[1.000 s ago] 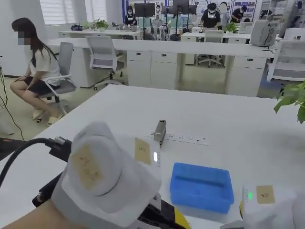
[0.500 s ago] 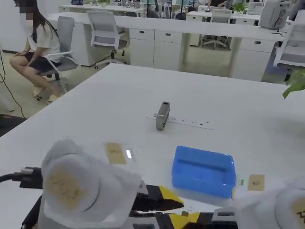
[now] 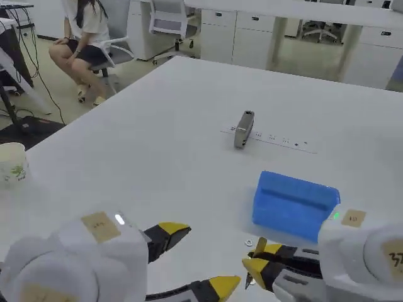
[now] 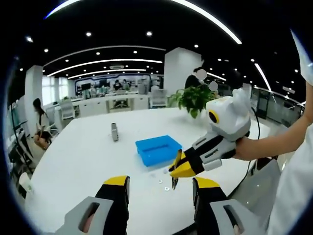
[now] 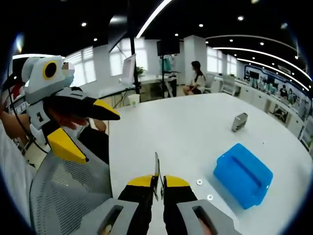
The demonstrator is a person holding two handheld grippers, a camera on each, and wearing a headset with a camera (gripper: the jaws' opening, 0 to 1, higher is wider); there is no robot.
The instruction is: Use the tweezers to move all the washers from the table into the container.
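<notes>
Washers (image 5: 199, 182) lie just beside R tongs (image 5: 159, 180) (clamped on tweezers (image 5: 156, 167)); L tongs (image 4: 161, 181) gape wide.

tally: two washers (image 5: 199, 182), one container (image 3: 295, 202), one pair of tweezers (image 5: 156, 172), one grey block (image 3: 244, 129), one paper cup (image 3: 12, 163).

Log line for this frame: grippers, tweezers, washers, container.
left gripper: open, holding nothing | right gripper: shut on tweezers | washers: on table beside blue container | none picked up yet
</notes>
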